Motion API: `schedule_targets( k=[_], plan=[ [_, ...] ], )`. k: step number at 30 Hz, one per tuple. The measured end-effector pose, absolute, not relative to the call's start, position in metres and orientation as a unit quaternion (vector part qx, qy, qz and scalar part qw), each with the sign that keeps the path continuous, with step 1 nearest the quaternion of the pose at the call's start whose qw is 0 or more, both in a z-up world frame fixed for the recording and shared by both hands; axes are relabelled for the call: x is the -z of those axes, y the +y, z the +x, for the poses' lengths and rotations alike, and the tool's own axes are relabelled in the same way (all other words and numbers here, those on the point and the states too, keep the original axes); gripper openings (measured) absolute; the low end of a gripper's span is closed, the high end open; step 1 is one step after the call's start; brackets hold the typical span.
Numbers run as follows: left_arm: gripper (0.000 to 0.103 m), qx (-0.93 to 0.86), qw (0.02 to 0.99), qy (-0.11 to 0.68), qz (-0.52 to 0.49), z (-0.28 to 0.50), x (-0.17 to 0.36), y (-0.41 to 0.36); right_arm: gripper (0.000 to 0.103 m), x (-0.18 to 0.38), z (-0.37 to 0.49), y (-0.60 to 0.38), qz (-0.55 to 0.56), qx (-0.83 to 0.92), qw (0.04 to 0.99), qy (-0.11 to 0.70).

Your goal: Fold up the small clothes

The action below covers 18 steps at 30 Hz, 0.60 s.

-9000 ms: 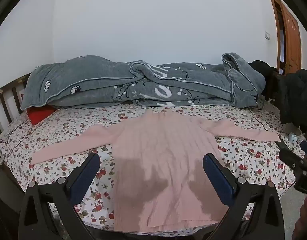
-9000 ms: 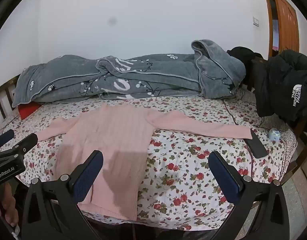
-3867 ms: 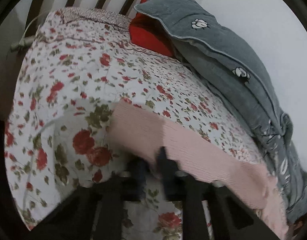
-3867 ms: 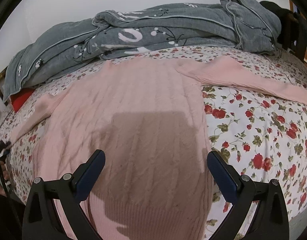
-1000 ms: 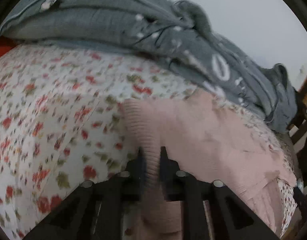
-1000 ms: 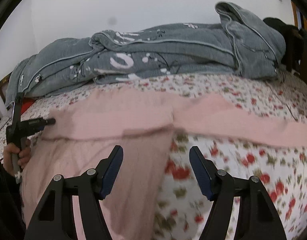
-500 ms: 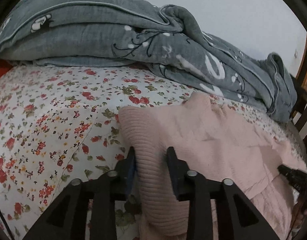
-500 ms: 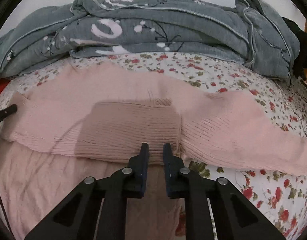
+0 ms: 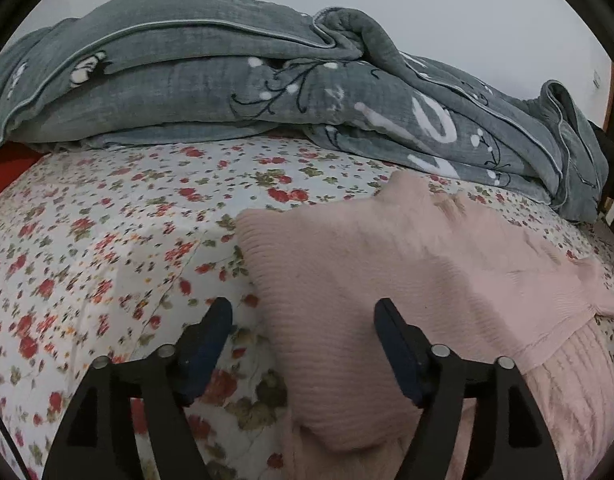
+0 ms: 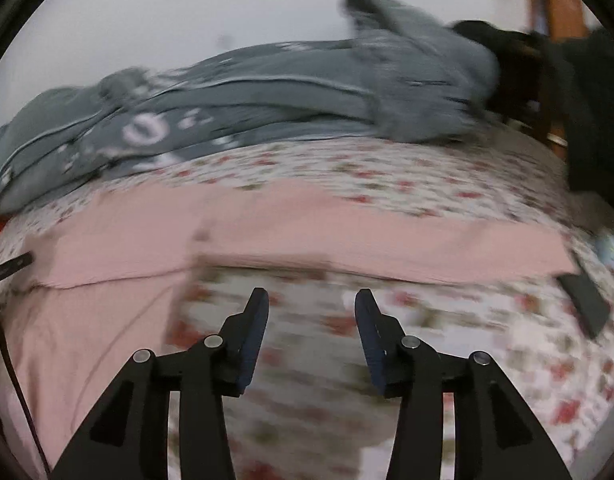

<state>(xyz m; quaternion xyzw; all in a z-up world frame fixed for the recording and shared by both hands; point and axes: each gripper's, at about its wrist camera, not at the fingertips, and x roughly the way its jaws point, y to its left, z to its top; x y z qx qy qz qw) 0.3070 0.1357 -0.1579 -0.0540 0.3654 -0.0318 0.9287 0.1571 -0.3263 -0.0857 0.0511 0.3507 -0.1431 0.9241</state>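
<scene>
Lying on a floral-print bedsheet (image 9: 107, 240): one pink ribbed-knit sweater (image 9: 387, 280), soft and matte, one sleeve folded flat across the body, the other stretched out sideways; beyond it a bunched grey quilted blanket (image 9: 227, 80) with white motifs. Left gripper (image 9: 303, 344): released, jaws opening, blue pads apart, the folded sleeve's rounded edge lying loose between them. Right gripper (image 10: 311, 336): released, jaws opening over bare sheet, nothing between them, the outstretched sleeve just beyond its tips; view blurred.

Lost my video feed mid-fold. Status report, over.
Left gripper opening, off the pink sweater. Right gripper opening, empty, over floral sheet. One sleeve folded across, other sleeve outstretched. Nothing blocking.
</scene>
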Motion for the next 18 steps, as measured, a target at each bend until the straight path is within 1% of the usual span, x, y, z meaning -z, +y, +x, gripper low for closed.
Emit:
schedule_targets(
  k=[3, 4, 8, 11, 15, 18],
  plan=[
    [0.081, 0.016, 0.930, 0.360, -0.064, 0.296, 0.158, 0.143, 0.045, 0.088, 0.134, -0.369, 0.077, 0.182, 0.919, 0.342],
    [0.082, 0.007, 0.930, 0.361, -0.072, 0.295, 0.159, 0.147, 0.045, 0.090, 0.128, -0.382, 0.085, 0.193, 0.917, 0.339],
    [0.082, 0.002, 0.926, 0.367, -0.088, 0.296, 0.163, 0.154, 0.045, 0.101, 0.116, -0.431, 0.122, 0.210, 0.910, 0.336],
    [0.082, -0.005, 0.927, 0.369, -0.068, 0.297, 0.163, 0.146, 0.045, 0.107, 0.120, -0.459, 0.163, 0.190, 0.911, 0.328],
    [0.082, -0.006, 0.927, 0.374, -0.038, 0.298, 0.164, 0.135, 0.045, 0.109, 0.131, -0.481, 0.182, 0.186, 0.911, 0.320],
    [0.082, -0.005, 0.925, 0.378, -0.033, 0.300, 0.164, 0.133, 0.045, 0.114, 0.144, -0.492, 0.188, 0.191, 0.907, 0.326]
  ],
)
